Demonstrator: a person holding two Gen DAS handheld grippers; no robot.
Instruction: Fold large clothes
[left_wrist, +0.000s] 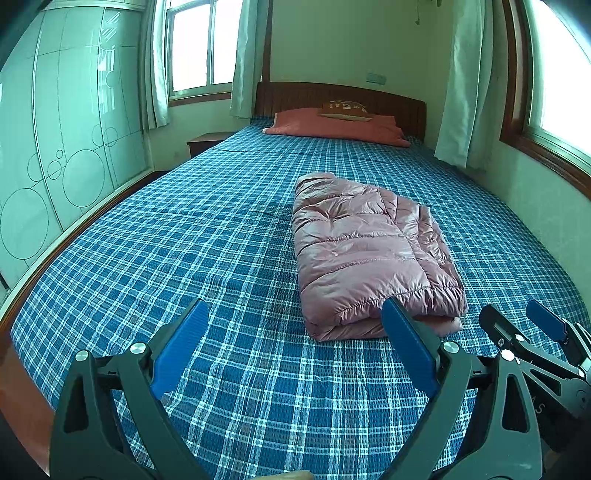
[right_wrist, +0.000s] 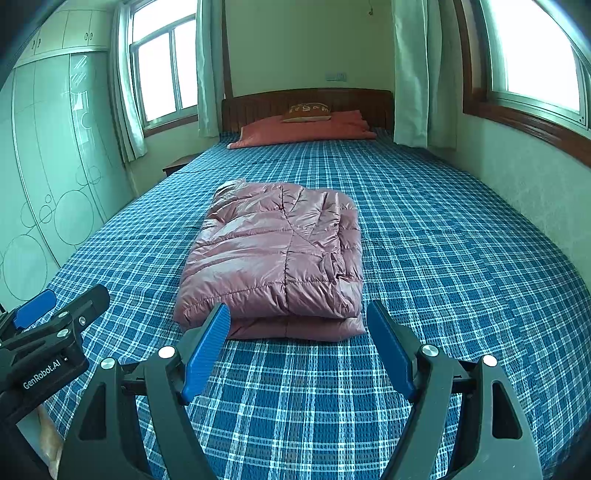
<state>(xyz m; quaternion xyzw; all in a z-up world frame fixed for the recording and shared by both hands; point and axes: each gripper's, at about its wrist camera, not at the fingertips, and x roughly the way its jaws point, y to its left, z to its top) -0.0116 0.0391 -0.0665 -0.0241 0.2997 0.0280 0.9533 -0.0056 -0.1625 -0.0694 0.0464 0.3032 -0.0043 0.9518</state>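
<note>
Jacket (right_wrist: 273, 258), a pink quilted one, lies folded into a thick rectangle on the bed (right_wrist: 461, 258), about in the middle of its width and nearer to the foot edge than to the headboard (right_wrist: 306, 101). Its folded layers show at the edge that faces the foot of the bed.

Going from left to right: a pale wardrobe (left_wrist: 55, 147) with circle patterns stands along the left edge of the bed. The left gripper (left_wrist: 295, 350) hovers over the foot edge, its blue fingers (left_wrist: 184, 343) wide apart and holding nothing; the jacket is just ahead of its right finger. Close beside it, the right gripper (right_wrist: 295, 350) is over the same edge, fingers (right_wrist: 207, 350) also spread apart and empty, with the near edge of the jacket between their tips. At the head edge lies a red pillow (right_wrist: 303, 129) with a small brown cushion (right_wrist: 306, 110) on it.
</note>
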